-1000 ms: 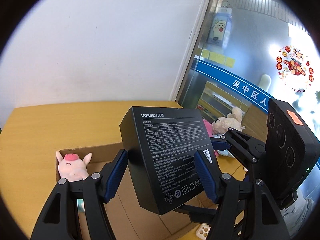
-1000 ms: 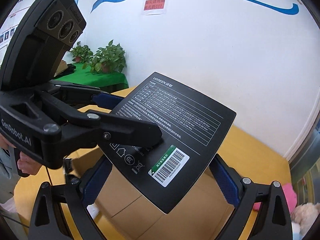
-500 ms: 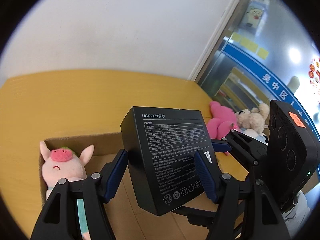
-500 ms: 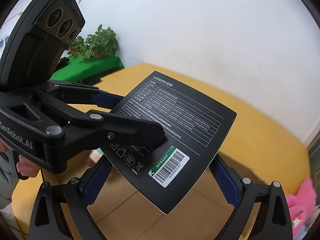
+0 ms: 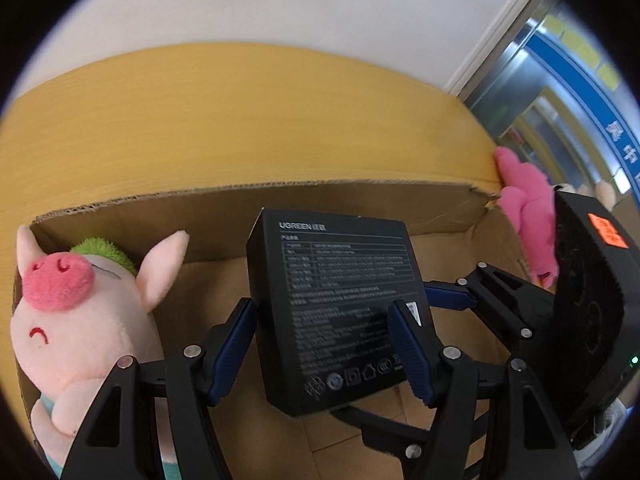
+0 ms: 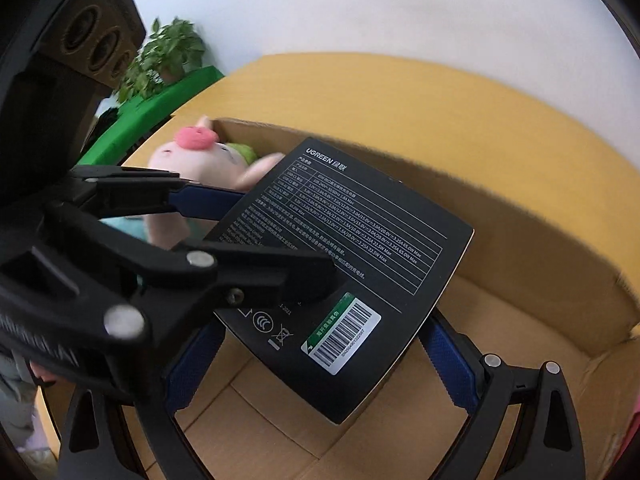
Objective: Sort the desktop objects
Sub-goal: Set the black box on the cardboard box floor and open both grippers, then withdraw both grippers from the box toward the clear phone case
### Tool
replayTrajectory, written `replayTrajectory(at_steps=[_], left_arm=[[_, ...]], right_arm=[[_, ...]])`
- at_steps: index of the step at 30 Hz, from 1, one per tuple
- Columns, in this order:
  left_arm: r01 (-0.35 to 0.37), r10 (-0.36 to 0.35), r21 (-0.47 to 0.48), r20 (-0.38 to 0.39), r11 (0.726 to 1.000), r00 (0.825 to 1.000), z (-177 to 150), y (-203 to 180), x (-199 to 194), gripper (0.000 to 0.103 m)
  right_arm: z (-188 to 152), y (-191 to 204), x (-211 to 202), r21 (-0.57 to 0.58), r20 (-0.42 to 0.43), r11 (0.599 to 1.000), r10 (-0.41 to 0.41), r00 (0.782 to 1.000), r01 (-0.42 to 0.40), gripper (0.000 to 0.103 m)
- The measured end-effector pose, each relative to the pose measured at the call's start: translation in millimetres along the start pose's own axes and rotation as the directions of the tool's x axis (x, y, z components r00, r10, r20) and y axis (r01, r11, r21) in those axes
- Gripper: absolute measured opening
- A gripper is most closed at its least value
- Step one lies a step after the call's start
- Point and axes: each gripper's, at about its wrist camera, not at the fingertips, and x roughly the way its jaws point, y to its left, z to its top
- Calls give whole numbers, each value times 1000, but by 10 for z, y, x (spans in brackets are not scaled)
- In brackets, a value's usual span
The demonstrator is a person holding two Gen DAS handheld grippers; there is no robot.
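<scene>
Both grippers, left & right, were clamped on the black UGREEN box. It hung over the cardboard box w/ a pink pig plush inside.

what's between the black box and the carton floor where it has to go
Nothing visible. The black box, held by both grippers, hangs over bare floor in the carton; the pig toy sits in the left corner, off to the side.

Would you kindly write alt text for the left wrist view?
The left gripper holds a black UGREEN box upright over an open cardboard box, where a pink plush pig sits at left; the right gripper grips the far side.
</scene>
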Motion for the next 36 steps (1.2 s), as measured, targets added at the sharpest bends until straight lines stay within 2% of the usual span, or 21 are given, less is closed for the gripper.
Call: replayTrajectory(at_steps=[2,4,6,10,12,15,18,20,21,23,26,29,31,32,33,34,35,36], left_arm=[[-50,50,9,-24,999,998,18,-11,80,65],[-70,70,14,-26,997,997,7,-46,76,65],[-48,48,-15,-8,999,999,-19,-46,-59,65],[-71,71,0,89,997,994,-124,-88,-563,65],[-58,54,20,154,998,987,-276,-116,-927,67],[-50,42,28,237,998,971,-606,-147,-1450,71],[-103,87,33,313,994,946,-1105,-161,-1905,78],[-136,113,43,349,990,930,-1399,-170,-2079,79],[-159,132,45,367,986,921,-1571,-192,-2146,79],[-189,163,32,386,981,908,-1801,-246,-2153,79],[-200,185,-2,392,980,901,-2239,-248,-2166,79],[-184,179,-24,382,983,906,-2563,-217,-2158,79],[-178,178,-36,391,983,903,-2723,-215,-2128,79],[-180,179,-35,398,983,900,-2785,-229,-2135,78],[-193,191,-36,406,981,894,-2834,-248,-2134,77],[-204,200,-36,418,978,886,-2872,-273,-2139,60],[-203,196,-29,423,979,885,-2913,-300,-2147,29],[-188,181,-22,409,982,894,-2929,-320,-2131,20]], right_arm=[[-13,-87,45,17,-15,1000,-12,1000,12,81],[-47,-91,70,35,-31,999,-14,999,15,79],[-1,-76,78,35,-44,999,-32,999,34,79],[-142,-29,-170,51,-32,997,-57,998,58,80],[-316,-16,-534,91,13,995,-35,999,34,82],[-593,123,-1041,106,90,993,-59,994,50,95],[-930,355,-1501,113,182,991,-93,979,73,102],[-1195,479,-1732,138,219,987,-111,969,82,103],[-1147,552,-1705,142,226,986,-115,967,84,103],[-1399,661,-1797,170,239,981,-135,962,96,103],[-1869,696,-1983,220,244,971,-146,959,92,103],[-2167,782,-2044,210,237,966,-201,950,152,102],[-2299,854,-2083,200,251,966,-209,945,161,96],[-2340,883,-2095,190,255,966,-220,942,174,82],[-2385,928,-2103,179,251,964,-239,938,198,63],[-2428,970,-2113,171,245,960,-261,934,223,53],[-2487,998,-2138,169,247,958,-267,932,230,38],[-2535,1014,-2150,170,251,960,-262,932,224,38]])
